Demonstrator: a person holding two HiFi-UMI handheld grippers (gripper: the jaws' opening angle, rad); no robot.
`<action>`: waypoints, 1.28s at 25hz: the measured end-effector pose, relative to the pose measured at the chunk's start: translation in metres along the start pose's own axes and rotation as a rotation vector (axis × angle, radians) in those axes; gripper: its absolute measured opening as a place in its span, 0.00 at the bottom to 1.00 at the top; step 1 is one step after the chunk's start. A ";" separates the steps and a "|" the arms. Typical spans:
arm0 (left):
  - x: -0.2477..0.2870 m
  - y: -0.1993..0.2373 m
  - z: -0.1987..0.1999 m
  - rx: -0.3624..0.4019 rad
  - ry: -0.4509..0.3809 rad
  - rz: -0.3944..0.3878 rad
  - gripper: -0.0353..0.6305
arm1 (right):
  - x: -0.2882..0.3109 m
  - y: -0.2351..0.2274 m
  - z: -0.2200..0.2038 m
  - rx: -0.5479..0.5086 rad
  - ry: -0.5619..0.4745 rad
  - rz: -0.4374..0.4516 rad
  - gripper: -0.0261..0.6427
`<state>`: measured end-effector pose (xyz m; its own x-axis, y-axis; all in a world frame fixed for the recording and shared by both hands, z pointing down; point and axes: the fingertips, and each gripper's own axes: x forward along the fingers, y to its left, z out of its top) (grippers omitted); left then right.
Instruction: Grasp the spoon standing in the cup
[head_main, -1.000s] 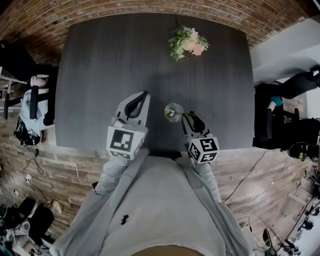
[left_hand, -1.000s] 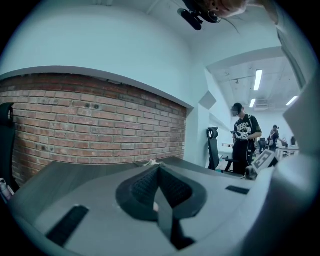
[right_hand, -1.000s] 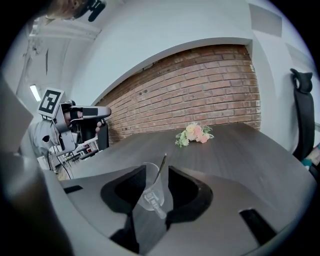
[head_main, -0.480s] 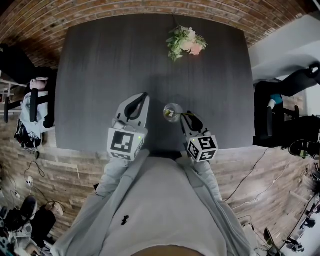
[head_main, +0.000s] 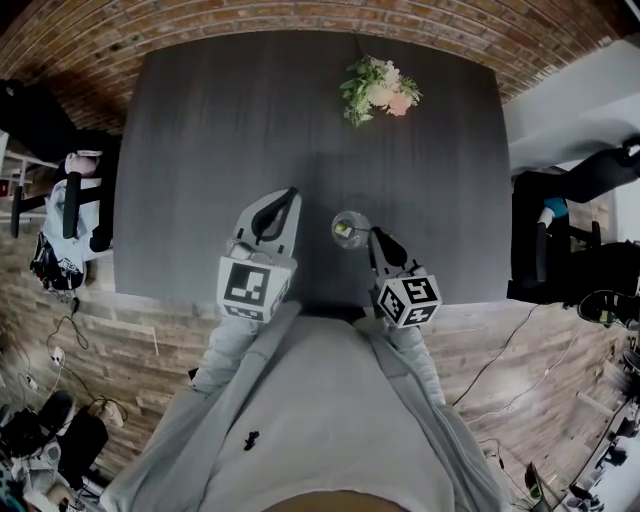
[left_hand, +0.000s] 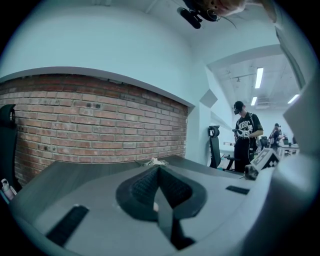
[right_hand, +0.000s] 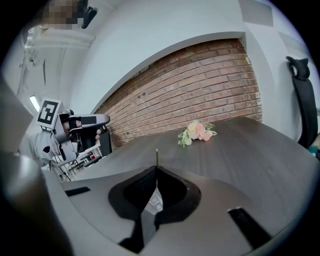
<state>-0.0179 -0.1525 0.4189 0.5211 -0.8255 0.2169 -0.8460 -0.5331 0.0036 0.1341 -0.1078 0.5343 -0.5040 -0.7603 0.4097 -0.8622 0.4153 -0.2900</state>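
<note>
Cup (head_main: 349, 228) on table (head_main: 200, 150) near front edge; spoon (head_main: 345, 230) in cup; flowers (head_main: 378, 88) behind, at far edge.

Both arms, in grey sleeves (head_main: 228, 345), reach side by side over the near edge of the table (head_main: 200, 150). The left gripper (head_main: 288, 196) points slightly downward, jaws together with nothing between them. The right gripper (head_main: 376, 234) tilts down a little more. Its jaws have just been closing and pinch the spoon (right_hand: 156, 154) by its handle.
</note>
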 end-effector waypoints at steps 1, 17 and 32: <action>0.000 0.000 0.000 0.002 0.002 0.000 0.08 | 0.001 0.001 0.001 0.004 -0.002 0.005 0.07; 0.004 0.000 0.006 0.009 -0.014 -0.010 0.08 | -0.009 0.003 0.020 0.006 -0.053 0.008 0.07; 0.005 -0.009 0.028 0.035 -0.066 -0.028 0.08 | -0.041 0.015 0.061 -0.029 -0.174 0.020 0.07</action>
<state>-0.0046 -0.1567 0.3924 0.5519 -0.8198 0.1526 -0.8270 -0.5616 -0.0258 0.1447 -0.1007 0.4600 -0.5072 -0.8255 0.2475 -0.8544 0.4439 -0.2701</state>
